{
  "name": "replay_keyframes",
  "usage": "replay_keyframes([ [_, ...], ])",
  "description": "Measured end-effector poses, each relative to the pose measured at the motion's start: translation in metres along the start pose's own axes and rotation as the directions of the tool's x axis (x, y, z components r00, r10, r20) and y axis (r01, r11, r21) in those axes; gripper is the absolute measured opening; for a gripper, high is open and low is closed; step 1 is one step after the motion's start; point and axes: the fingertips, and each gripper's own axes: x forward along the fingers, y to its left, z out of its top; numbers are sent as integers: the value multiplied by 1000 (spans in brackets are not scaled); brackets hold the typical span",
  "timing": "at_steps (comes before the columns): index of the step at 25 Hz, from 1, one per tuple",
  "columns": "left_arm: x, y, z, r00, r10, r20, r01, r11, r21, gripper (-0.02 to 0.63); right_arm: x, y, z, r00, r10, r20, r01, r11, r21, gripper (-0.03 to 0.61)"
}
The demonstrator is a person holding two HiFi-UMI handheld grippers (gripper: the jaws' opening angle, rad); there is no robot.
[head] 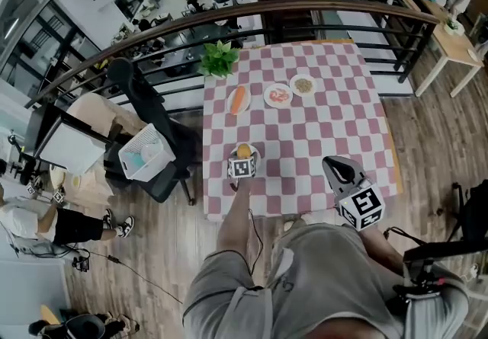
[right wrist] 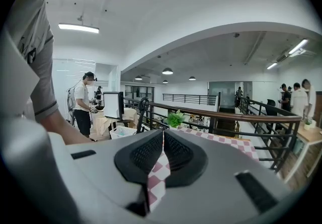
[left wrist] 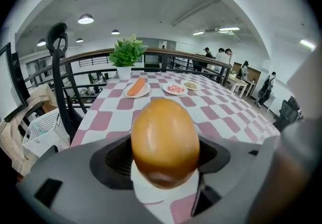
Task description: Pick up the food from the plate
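Gripping the bun (left wrist: pixel 165 140) on the near plate (left wrist: pixel 166 194), the left tool (head: pixel 242 159) next needs a slow straight lift (the right tool (right wrist: pixel 162 158), pressed together and empty, hangs off the bench (head: pixel 320 132) at near right).

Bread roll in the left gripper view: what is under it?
A white plate shows directly below the bread roll, on the checked tablecloth. The roll covers the plate's middle, so I cannot tell whether they touch.
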Motion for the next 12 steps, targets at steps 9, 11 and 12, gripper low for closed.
replay_keyframes([
  [9,-54,-24,63,973,-50,223,46,999,22,339,15,16,12,997,75,31,-74,997,-21,17],
  [11,-68,-30,79,963,-54,264,44,998,47,340,17,22,14,995,94,40,-93,995,-26,17],
  [12,-75,-33,86,957,-58,283,43,997,61,339,19,26,16,994,102,44,-101,994,-28,17],
])
